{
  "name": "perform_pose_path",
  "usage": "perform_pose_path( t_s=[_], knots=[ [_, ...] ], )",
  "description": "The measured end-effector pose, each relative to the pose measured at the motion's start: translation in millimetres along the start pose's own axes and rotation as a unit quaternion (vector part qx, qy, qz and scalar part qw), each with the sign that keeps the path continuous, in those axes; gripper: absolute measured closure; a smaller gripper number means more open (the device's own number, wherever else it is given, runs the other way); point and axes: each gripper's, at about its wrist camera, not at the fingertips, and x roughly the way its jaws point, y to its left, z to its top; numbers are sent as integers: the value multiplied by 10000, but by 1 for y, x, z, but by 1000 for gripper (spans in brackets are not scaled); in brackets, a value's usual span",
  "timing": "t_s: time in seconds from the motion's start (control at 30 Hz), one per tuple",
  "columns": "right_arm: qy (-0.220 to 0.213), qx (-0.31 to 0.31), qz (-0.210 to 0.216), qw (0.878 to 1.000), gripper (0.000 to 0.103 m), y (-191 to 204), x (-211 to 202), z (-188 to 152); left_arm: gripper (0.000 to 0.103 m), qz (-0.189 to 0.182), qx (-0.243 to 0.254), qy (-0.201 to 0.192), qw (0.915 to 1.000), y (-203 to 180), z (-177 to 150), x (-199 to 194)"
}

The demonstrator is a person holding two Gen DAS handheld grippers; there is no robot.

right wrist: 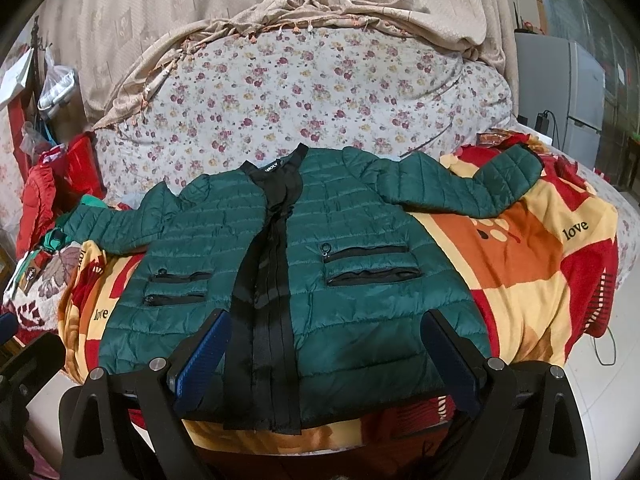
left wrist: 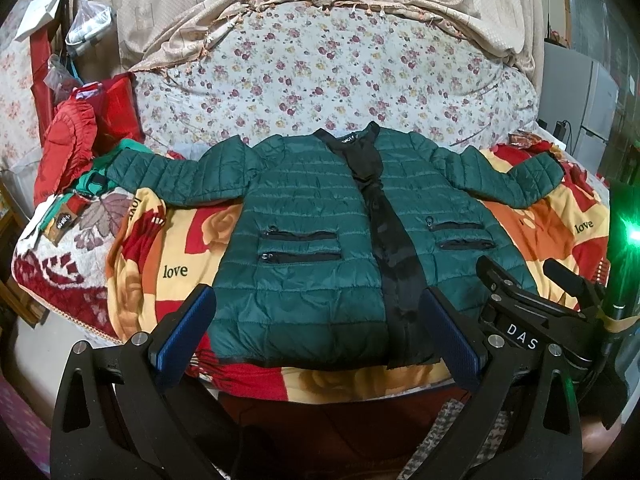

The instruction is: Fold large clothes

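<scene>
A dark green quilted jacket (left wrist: 304, 240) lies flat, front up, on the bed, with both sleeves spread out and a black zipper strip down its middle. It also shows in the right wrist view (right wrist: 360, 240). My left gripper (left wrist: 318, 304) is open and empty, hovering over the jacket's lower hem. My right gripper (right wrist: 326, 328) is open and empty, over the hem near the zipper. The right gripper's body (left wrist: 520, 304) shows at the right in the left wrist view.
The jacket rests on a red, orange and yellow "love" blanket (left wrist: 168, 248). A floral quilt (left wrist: 320, 80) is piled behind it. Red clothes (left wrist: 72, 144) lie at the far left. A white fridge (right wrist: 576, 92) stands at the right.
</scene>
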Motion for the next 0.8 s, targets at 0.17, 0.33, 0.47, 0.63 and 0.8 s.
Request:
perform_pose_path(
  t_s=[0.17,0.33,0.47,0.63,0.8],
  knots=[
    [-144,0,49,9999,9,2,-8,7,1,94,-40,-129,9999,7,8,-7],
    [-313,-81,-9,9995,9,2,-16,10,1,185,-181,-259,9993,10,18,-15],
    [-293,-58,-66,9995,9,-1,-14,12,1,162,-154,-251,9994,7,21,-13],
    [-317,-16,-234,9992,9,-6,-13,15,1,76,-276,-233,9993,13,23,-6],
    [-309,-39,-353,9989,9,-8,-6,29,1,253,-486,-214,9983,38,30,6]
  ],
)
